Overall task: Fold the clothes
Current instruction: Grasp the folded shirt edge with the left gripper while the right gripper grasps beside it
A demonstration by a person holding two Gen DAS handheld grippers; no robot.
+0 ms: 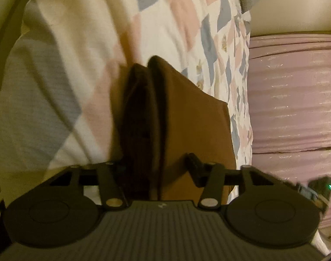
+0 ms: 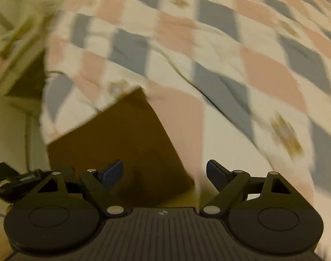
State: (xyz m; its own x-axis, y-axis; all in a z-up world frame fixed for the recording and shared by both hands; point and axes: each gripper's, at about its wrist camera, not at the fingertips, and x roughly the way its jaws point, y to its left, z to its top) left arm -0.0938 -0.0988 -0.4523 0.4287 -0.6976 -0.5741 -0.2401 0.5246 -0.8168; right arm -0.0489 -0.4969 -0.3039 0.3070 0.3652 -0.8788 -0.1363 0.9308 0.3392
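Left wrist view showed the left gripper [image 1: 156, 163] with a thick doubled fold of the brown garment [image 1: 187, 113] running straight between its fingers. The right finger [image 1: 194, 167] sat clear on the cloth, while the left one was hidden behind the dark fold, so how firmly it was pinched could not be told. The fold rose away from the tool, with the flat part of the garment lying to the right on the checked quilt [image 1: 74, 43]. Beyond the quilt's edge hung a pink ribbed cover [image 1: 295, 100].

In the right wrist view, the right gripper [image 2: 165, 174] stood spread wide, its blue pads [image 2: 114, 169] well apart and holding nothing. The garment [image 2: 122, 148] lay under and between the fingers, one corner reaching out over the quilt [image 2: 230, 65]. That view was smeared with motion.

By my judgement, a fold was in mid-course: the left tool carrying the doubled edge, the right free. The next move likely called for the right gripper to take the near edge or corner, so that both could lay the fold square and flat.
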